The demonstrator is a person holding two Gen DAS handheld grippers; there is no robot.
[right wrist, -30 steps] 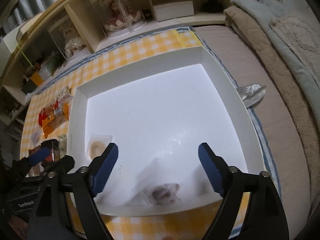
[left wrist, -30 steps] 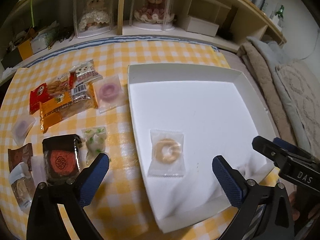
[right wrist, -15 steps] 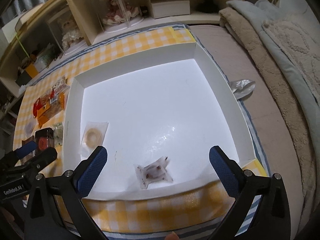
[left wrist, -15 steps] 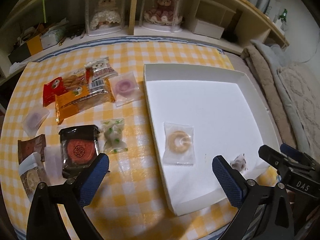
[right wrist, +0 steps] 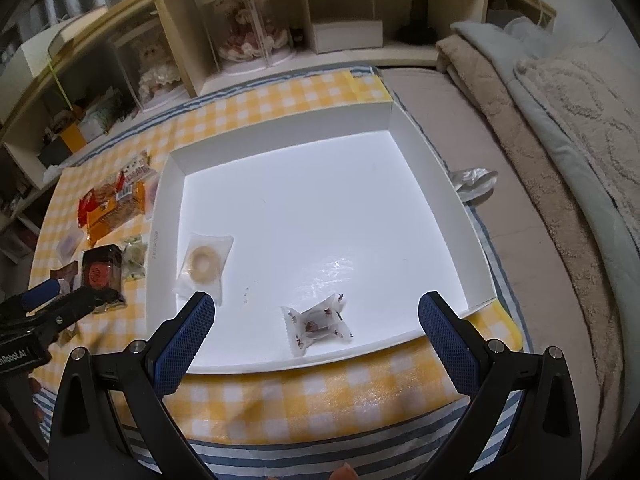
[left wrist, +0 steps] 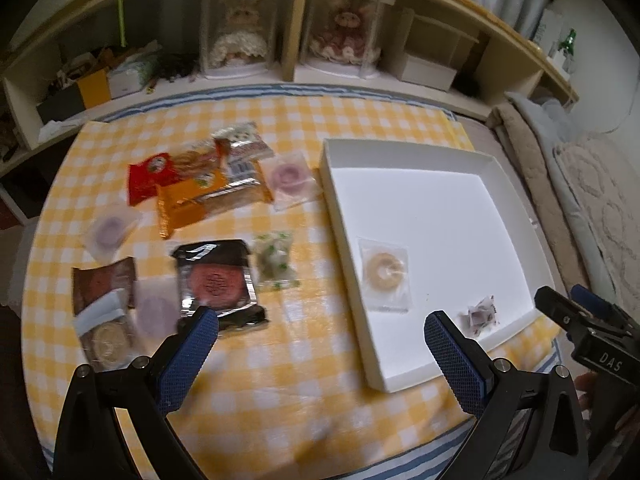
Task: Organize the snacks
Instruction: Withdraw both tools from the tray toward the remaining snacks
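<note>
1. Left gripper (left wrist: pixel 320 336) wide open, empty, above the checked cloth.
2. Loose snacks lie ahead and left of it; the black packet (left wrist: pixel 218 280) is nearest, by its left finger.
3. Right gripper (right wrist: pixel 316 328) wide open, empty, over the tray (right wrist: pixel 400 128), farther from them.

"DAS" on right gripper (left wrist: pixel 592 320), "nRobot.AI" on left gripper (right wrist: pixel 52 304)

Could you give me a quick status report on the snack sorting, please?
Both grippers open and empty, left gripper over the tablecloth, right gripper above the white tray. Two snacks in it: ring biscuit, small candy. Nothing in the way.
</note>
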